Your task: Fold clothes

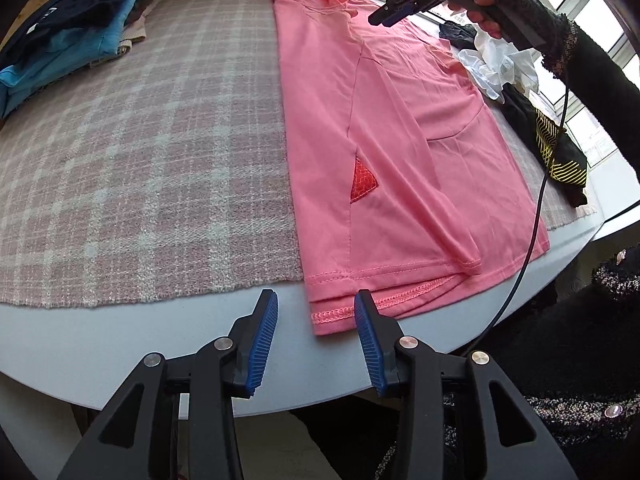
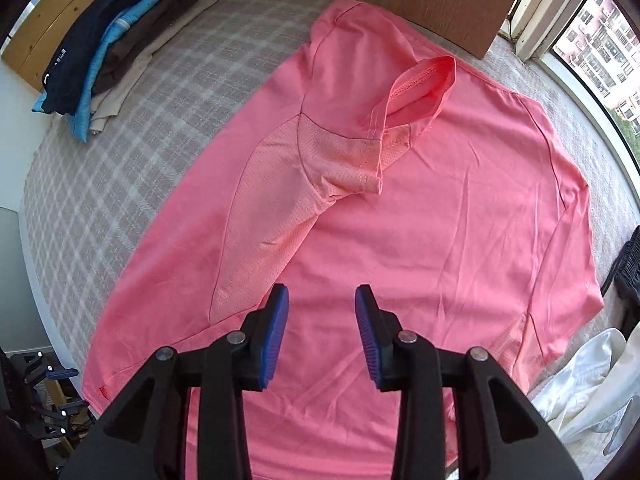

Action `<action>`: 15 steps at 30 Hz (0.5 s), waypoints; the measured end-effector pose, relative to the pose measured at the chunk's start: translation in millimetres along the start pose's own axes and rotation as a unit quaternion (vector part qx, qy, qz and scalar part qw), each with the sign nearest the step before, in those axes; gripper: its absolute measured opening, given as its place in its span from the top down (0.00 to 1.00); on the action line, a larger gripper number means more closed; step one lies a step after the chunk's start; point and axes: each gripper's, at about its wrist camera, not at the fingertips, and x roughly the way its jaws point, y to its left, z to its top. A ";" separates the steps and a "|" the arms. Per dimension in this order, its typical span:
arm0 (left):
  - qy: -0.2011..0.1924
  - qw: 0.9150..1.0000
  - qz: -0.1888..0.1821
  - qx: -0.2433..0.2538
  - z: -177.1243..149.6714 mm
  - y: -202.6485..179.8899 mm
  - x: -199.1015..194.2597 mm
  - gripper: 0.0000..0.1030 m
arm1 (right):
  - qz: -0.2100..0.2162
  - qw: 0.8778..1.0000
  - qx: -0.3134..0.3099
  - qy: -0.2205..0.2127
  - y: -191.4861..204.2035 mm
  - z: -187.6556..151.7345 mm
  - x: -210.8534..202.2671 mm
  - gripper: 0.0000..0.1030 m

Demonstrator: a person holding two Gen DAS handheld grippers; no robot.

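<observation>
Pink, thin jersey — the shirt (image 1: 392, 152) lies half-folded on the checked cloth (image 1: 140, 152), light and limp, best pinched at its hem corner. Left gripper (image 1: 316, 336) and right gripper (image 2: 322, 332) both gape, empty.

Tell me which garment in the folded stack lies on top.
The dark navy garment tops the folded stack; under it lie a light blue one, then a brown and a beige one.
</observation>
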 end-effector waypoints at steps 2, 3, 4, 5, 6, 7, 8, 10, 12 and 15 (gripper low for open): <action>-0.002 1.000 -0.009 0.006 3.5 0.3 1.7 0.63 | 0.001 1.000 0.006 -0.001 -1.1 3.3 -1.3 0.67; -0.003 1.000 -0.013 0.011 5.1 -0.7 2.4 0.63 | 0.001 1.000 0.007 -0.002 -0.5 5.3 -2.1 0.66; -0.003 1.000 -0.014 0.018 6.0 -2.0 2.8 0.64 | 0.000 1.000 0.002 -0.002 2.4 6.8 -2.7 0.66; -0.003 1.000 -0.012 0.025 6.3 -3.3 2.5 0.66 | -0.001 1.000 -0.003 -0.001 5.5 8.1 -3.1 0.66; -0.003 0.999 -0.010 0.032 6.3 -4.4 2.0 0.66 | -0.001 1.000 -0.009 -0.001 9.5 8.5 -3.0 0.66; -0.002 0.999 -0.009 0.039 4.9 -4.9 0.2 0.66 | 0.001 1.000 -0.014 0.000 13.8 8.4 -2.1 0.65; -0.002 0.999 -0.008 0.046 3.4 -5.4 -1.7 0.66 | 0.004 1.000 -0.017 0.002 17.5 8.2 -0.5 0.64; 0.001 0.998 -0.008 0.064 -0.7 -5.3 -4.9 0.66 | 0.009 1.000 -0.020 0.007 24.0 8.0 4.3 0.64; 0.008 0.997 -0.001 0.083 -1.3 -4.7 -4.0 0.67 | 0.017 1.000 -0.023 0.013 30.5 8.4 9.8 0.64; 0.014 0.994 -0.002 0.107 1.4 -6.2 -2.3 0.79 | 0.020 0.999 -0.031 0.017 36.6 10.8 16.8 0.64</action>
